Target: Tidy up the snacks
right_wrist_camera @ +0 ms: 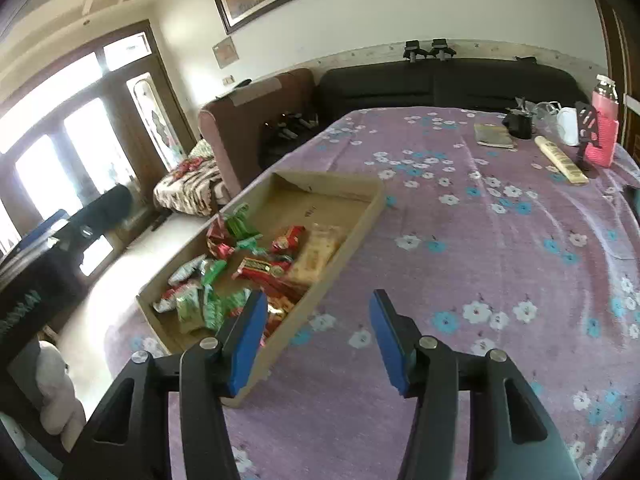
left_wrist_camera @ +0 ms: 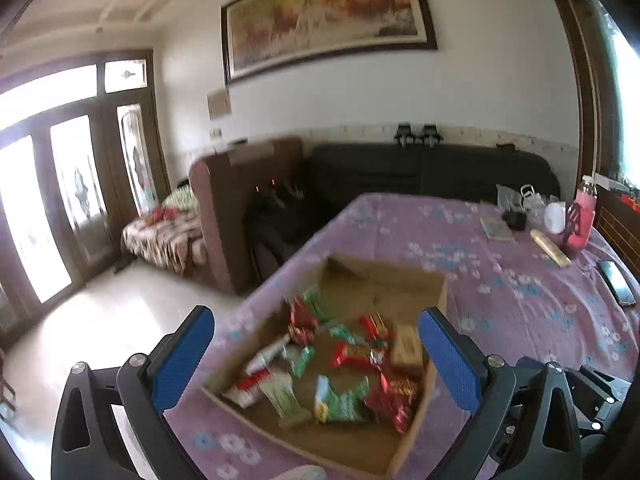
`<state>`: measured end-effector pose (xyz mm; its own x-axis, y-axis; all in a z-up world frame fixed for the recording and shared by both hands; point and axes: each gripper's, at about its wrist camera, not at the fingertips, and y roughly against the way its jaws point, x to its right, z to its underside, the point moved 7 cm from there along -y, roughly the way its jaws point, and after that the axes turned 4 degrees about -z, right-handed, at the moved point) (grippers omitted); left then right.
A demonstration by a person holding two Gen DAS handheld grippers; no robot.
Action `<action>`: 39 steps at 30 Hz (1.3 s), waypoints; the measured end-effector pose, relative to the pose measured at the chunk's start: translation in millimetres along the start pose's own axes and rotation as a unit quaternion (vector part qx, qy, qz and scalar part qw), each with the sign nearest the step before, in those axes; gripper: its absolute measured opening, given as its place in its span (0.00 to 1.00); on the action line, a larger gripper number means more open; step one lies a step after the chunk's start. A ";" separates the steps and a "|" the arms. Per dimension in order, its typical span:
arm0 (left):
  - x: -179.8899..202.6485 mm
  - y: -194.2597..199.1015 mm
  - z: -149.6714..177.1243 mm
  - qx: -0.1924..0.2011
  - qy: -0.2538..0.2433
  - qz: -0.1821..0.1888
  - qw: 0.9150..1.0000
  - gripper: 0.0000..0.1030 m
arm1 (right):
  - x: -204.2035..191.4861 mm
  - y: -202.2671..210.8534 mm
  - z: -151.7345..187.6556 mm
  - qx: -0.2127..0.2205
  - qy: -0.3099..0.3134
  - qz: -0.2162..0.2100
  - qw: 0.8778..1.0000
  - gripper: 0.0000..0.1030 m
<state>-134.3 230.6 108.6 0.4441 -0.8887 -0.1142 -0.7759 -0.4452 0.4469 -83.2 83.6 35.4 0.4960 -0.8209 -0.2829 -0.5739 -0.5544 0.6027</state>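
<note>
Though near, snacks [right_wrist_camera: 256, 268] (boxed) beyond claw [right_wrist_camera: 318, 336]

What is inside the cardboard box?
The cardboard box holds loose red, green and white snack packets heaped at its near end; the far end is bare. Anything beneath the heap is hidden.

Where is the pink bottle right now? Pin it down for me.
The pink bottle stands upright at the table's far right corner in both wrist views, just behind a black stand and right of the white cup.
</note>
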 end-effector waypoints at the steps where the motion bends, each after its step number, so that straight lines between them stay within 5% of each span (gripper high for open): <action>1: 0.4 -1.7 2.0 -0.005 -0.001 -0.003 1.000 1.00 | 0.1 0.8 1.5 0.000 0.002 0.003 1.000 0.51; 39: -38.5 -32.6 49.0 -0.085 0.060 0.009 0.995 1.00 | -70.4 -28.8 19.1 -0.039 0.089 0.002 0.995 0.61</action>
<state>-148.0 273.9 54.9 0.4882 -0.8727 -0.0029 -0.7022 -0.3948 0.5925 -114.0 154.8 23.7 0.6049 -0.7823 -0.1488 -0.5277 -0.5337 0.6609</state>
